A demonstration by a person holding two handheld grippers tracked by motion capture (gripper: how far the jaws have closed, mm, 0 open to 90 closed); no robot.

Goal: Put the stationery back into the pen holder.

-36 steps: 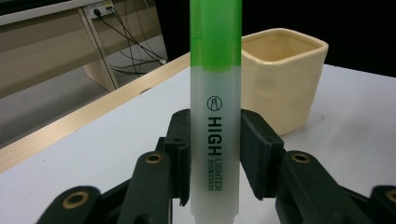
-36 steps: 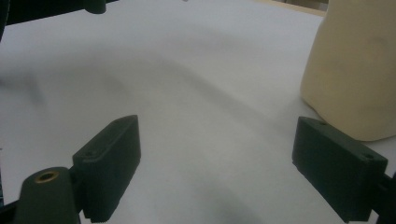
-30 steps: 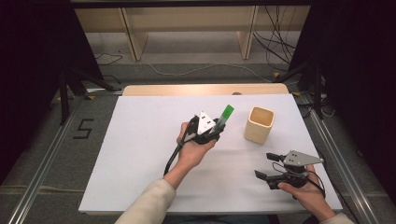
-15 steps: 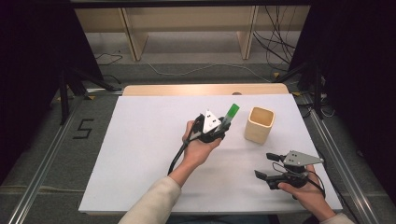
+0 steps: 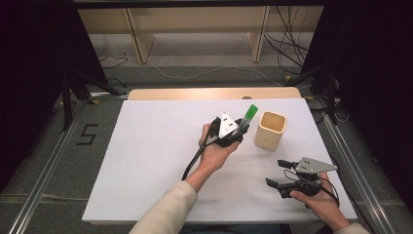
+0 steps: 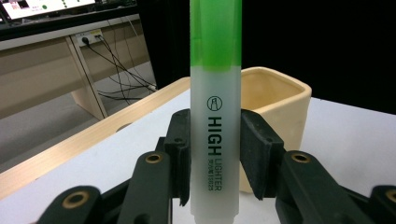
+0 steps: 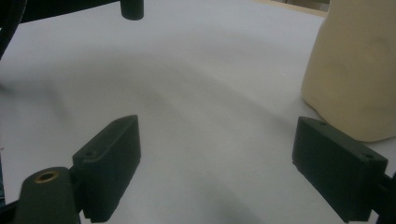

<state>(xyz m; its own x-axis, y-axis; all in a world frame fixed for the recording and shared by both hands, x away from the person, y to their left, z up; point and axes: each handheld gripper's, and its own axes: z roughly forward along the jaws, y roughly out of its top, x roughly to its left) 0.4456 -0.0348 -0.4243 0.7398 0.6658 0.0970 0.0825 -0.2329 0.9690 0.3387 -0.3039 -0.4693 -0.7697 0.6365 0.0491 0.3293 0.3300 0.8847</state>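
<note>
A highlighter (image 6: 215,116) with a green cap and a frosted white barrel stands upright between the pads of my left gripper (image 6: 215,161), which is shut on it. In the high view the left gripper (image 5: 239,127) hangs above the table's middle, its highlighter (image 5: 250,115) tilted toward a cream square cup (image 5: 270,129) just to its right. The cup (image 6: 280,100) stands right behind the highlighter in the left gripper view. My right gripper (image 5: 277,173) rests low at the table's front right, jaws wide open on nothing. The cup (image 7: 357,70) sits beyond its right pad.
The white table top (image 5: 156,146) has a wooden strip along its far edge. Wooden shelving and loose cables lie on the floor beyond. A cable trails from the left gripper down along the forearm.
My left gripper has carried the highlighter to the right, closer to the cup. The right gripper has stayed where it was.
</note>
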